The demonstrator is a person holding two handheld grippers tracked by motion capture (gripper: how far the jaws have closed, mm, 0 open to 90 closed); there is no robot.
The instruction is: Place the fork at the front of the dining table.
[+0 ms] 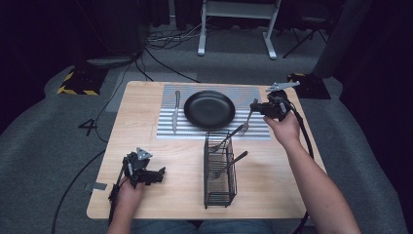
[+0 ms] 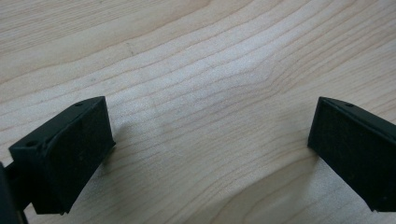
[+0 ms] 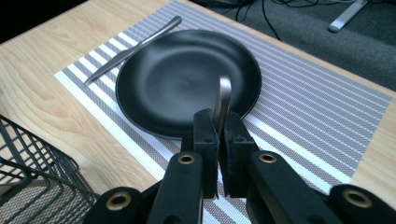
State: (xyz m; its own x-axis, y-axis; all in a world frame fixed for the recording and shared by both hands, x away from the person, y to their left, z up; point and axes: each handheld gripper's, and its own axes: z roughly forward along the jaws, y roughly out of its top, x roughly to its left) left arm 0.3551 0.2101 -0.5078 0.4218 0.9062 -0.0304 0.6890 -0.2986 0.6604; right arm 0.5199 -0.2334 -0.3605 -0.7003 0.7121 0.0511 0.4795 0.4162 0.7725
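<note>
I have the right gripper (image 1: 256, 108) over the right end of the striped placemat (image 1: 253, 95), its jaws pinched tight on the handle of a fork (image 1: 247, 120). In the right gripper view that fork (image 3: 222, 100) stands up between the jaws, its handle end against the black plate (image 3: 182, 79). From the high view the fork hangs tines-down near the placemat's near right corner, just beside the far end of the wire basket (image 1: 219, 170).

My left gripper (image 1: 155, 176) rests low near the table's near left corner, well apart from everything else. Its jaws stand wide apart over bare wood, gripping nothing, as the left gripper view shows.

The table (image 1: 146, 126) is pale wood with plain grain, and the placemat lies along its far edge. The plate sits mid-mat, with a knife (image 1: 176, 111) on the mat to its left. The basket stands at the near centre, with two more pieces of cutlery in it.

Around the table I see grey carpet (image 1: 44, 136), black cables, white desk legs beyond, and a yellow-and-black striped block (image 1: 78, 83) at far left.
</note>
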